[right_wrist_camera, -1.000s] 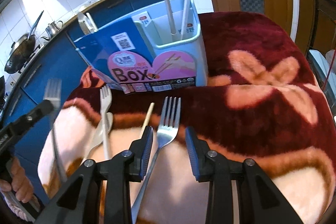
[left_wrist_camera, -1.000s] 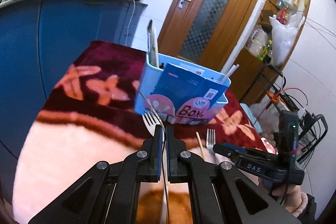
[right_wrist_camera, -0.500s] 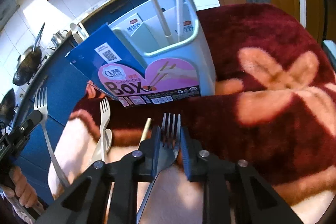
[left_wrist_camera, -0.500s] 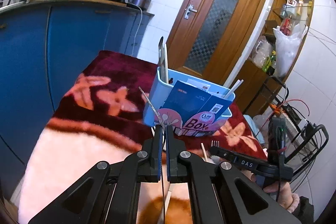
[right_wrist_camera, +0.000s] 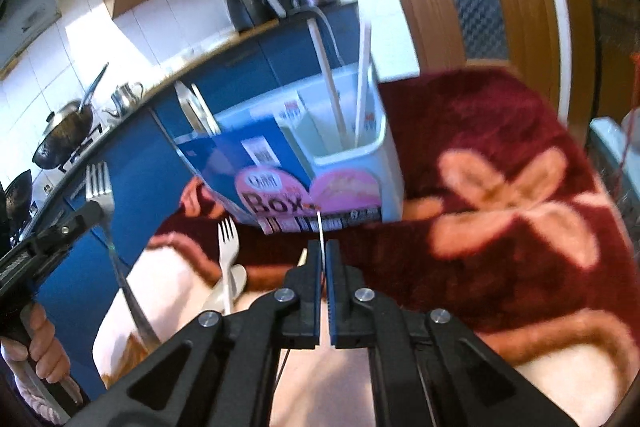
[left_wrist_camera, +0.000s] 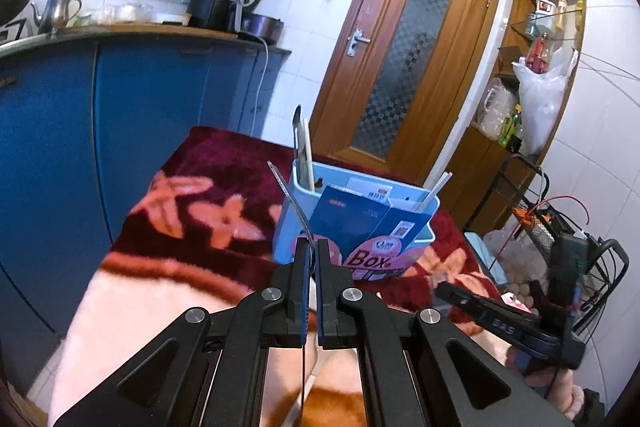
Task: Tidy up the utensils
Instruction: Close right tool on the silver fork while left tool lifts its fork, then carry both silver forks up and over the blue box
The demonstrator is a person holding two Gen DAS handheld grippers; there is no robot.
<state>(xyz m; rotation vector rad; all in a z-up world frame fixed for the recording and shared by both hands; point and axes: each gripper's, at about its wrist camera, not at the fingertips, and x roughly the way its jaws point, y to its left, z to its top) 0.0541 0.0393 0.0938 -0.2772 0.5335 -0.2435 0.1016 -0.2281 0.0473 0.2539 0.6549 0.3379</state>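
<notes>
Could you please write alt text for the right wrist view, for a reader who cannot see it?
The right gripper, shut on a thin metal fork seen edge-on, points at a light blue utensil box on a dark red flowered blanket. At left, the left gripper holds another fork upright, and a third fork lies on the blanket.

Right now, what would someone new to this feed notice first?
Both tools are shut on forks: the left tool holds a metal fork tines up, and the right tool grips another fork edge-on. Just beyond stands the light blue utensil box on the dark red flowered blanket.
</notes>
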